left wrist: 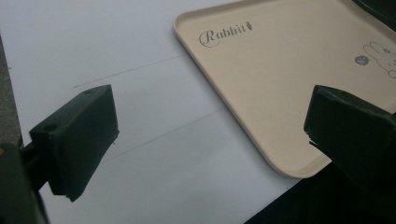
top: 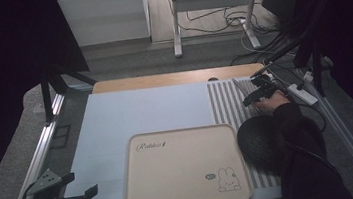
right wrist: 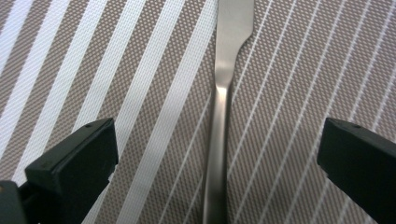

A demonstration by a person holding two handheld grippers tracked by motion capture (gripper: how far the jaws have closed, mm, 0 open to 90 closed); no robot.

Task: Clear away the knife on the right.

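Striped placemat [right wrist: 116,84]: metal utensil handle [right wrist: 224,93] cut off, head unseen; right gripper [right wrist: 217,158] fingers apart.

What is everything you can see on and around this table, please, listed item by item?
tray: one, beige, with a rabbit drawing and lettering, near the front middle of the table.
metal utensil: one, silver; its handle lies on the striped mat, between the right tool's open jaws and untouched by them.
striped mat: one, brown with white stripes, at the right of the table.
round dark object: one, black, on the mat to the right of the tray.
table cover: one, pale blue-white, under the tray.
power strip: one, white, beyond the table's right edge.
left tool: one, black, open, at the front left corner.
right tool: one, black, open, over the far part of the mat.
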